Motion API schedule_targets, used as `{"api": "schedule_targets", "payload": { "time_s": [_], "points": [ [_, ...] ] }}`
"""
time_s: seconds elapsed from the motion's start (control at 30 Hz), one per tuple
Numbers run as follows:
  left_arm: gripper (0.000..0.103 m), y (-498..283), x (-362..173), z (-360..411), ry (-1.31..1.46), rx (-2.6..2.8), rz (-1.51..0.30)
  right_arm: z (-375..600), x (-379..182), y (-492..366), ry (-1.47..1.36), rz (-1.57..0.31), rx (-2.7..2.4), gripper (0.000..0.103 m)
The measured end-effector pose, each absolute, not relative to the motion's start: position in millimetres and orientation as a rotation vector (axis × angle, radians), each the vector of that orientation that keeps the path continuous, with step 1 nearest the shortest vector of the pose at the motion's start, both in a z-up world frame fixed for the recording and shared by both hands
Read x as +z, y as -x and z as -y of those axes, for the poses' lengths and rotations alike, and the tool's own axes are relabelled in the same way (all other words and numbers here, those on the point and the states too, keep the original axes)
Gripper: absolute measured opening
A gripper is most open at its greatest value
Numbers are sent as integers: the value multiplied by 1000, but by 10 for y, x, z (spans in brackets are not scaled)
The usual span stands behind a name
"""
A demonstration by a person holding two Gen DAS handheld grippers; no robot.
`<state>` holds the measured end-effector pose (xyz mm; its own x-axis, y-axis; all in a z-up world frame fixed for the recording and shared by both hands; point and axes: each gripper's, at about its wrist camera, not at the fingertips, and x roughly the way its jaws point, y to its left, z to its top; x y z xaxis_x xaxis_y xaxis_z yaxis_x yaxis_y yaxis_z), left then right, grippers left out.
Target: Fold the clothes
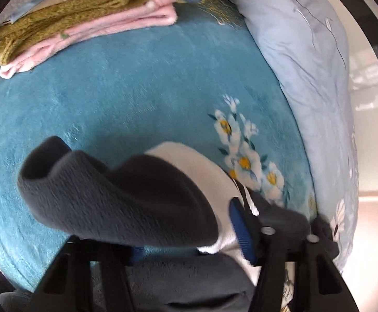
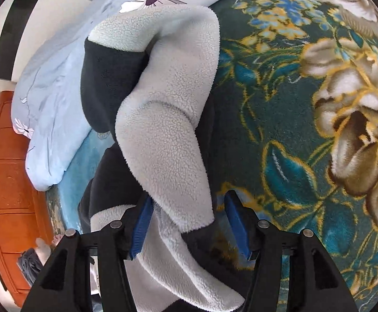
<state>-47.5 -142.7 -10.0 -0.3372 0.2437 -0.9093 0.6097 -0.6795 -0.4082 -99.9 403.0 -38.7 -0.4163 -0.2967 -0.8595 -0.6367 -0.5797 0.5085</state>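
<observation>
A dark grey and pale grey fleece garment (image 1: 121, 195) hangs bunched in front of my left gripper (image 1: 191, 234). The fleece fills the gap between the blue pads and hides the left pad, so I cannot tell how the jaws stand. In the right wrist view the same fleece garment (image 2: 168, 135) lies across the floral blanket, its pale sleeve running between the blue pads of my right gripper (image 2: 189, 226). Those jaws stand apart around the sleeve.
A stack of folded clothes, olive knit (image 1: 66, 18) on pink fleece (image 1: 105, 33), lies at the far left on the teal blanket (image 1: 136, 83). A pale blue floral duvet (image 1: 306, 59) lies along the right edge. An orange wooden cabinet (image 2: 9, 182) stands beside the bed.
</observation>
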Motion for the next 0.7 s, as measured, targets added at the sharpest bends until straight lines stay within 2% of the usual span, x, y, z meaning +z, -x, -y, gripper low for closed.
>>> {"api": "schedule_targets", "payload": {
  "time_s": [0.03,0.1,0.13,0.23,0.43,0.57,0.7],
  "points": [
    [18,494,-104,1452,-1645,-2097,-1092,-4021,-378,1020,1537,-1287,2089,58],
    [12,524,-63,1482,-1640,-2118,-1032,-4009,-343,1065,1535,-1285,2078,49],
    [11,536,-13,1480,-1620,-2144,-1011,-4002,-322,1091,1536,-1285,2073,31],
    [10,514,359,1513,-1480,-2327,-1003,-4061,-126,1050,1483,-1280,2128,17],
    [10,380,1290,1661,-1061,-2740,-1001,-4353,564,707,1230,-1252,2382,11],
    [11,628,913,1703,-1265,-2629,-899,-4559,944,482,1072,-1215,2503,11],
    [12,678,478,1633,-1464,-2492,-887,-4694,309,326,1223,-1319,2263,11]
  ]
}}
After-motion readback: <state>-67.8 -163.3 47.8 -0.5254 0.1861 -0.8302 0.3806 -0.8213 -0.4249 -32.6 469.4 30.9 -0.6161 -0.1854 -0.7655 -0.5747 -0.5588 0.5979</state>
